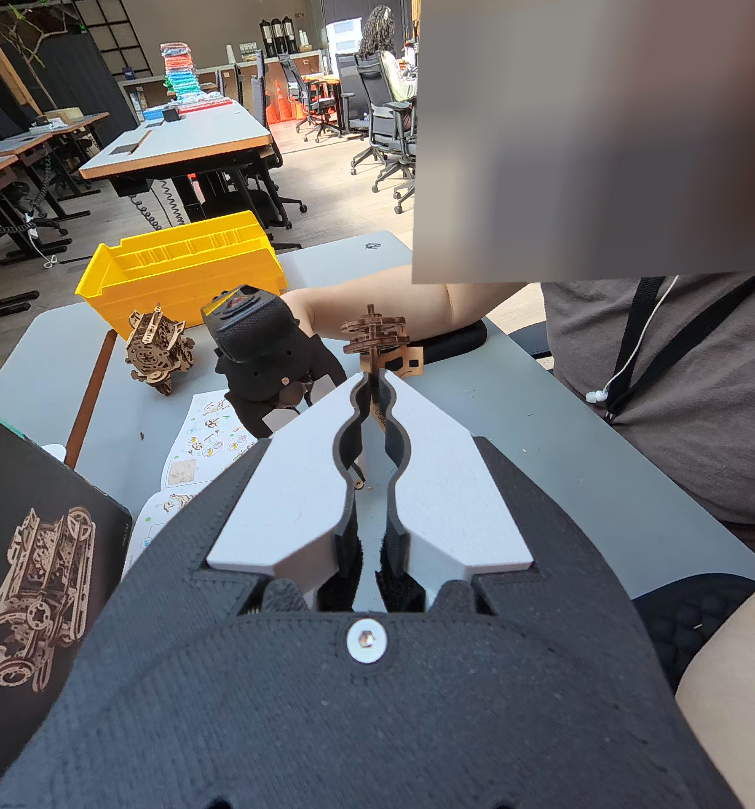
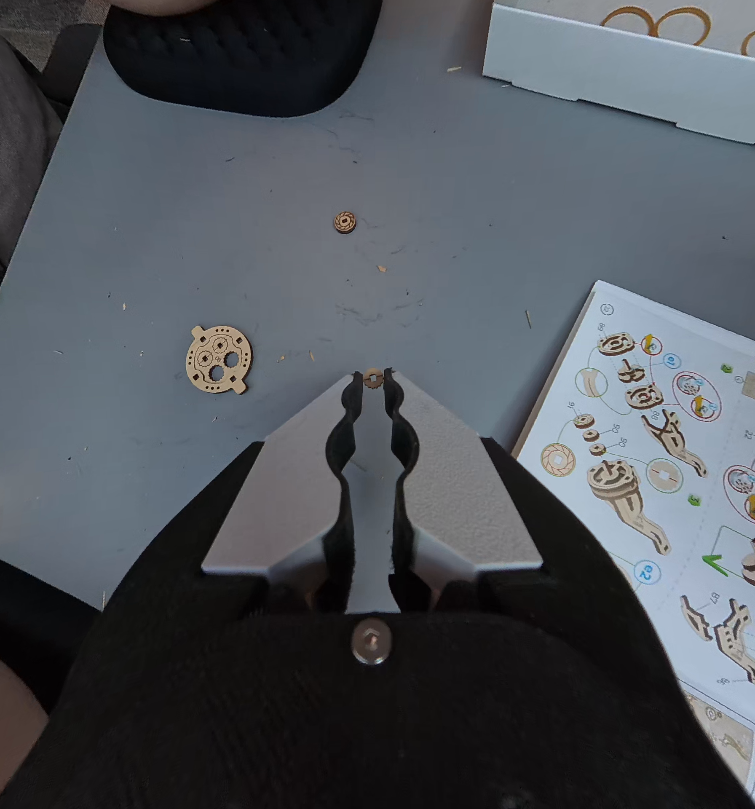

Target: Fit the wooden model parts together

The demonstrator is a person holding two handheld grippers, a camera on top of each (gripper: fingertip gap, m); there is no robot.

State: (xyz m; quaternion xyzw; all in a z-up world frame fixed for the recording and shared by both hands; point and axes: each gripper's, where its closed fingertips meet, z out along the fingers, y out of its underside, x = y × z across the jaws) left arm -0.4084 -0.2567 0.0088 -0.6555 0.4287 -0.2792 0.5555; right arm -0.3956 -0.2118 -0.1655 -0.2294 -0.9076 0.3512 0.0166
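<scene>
While the left claw (image 1: 370,376) clamps a layered laser-cut wooden subassembly (image 1: 375,335) upright, the right claw (image 2: 372,377) pinches a tiny toothed wooden gear (image 2: 372,378) mid-frame.

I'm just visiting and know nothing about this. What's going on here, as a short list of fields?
Left hand-held gripper: shut on a stacked wooden assembly, held upright
Right hand-held gripper: shut on a small wooden gear
Loose on table: round pierced plate, small ring
Nearby: instruction sheet, yellow bin, finished wooden model
</scene>
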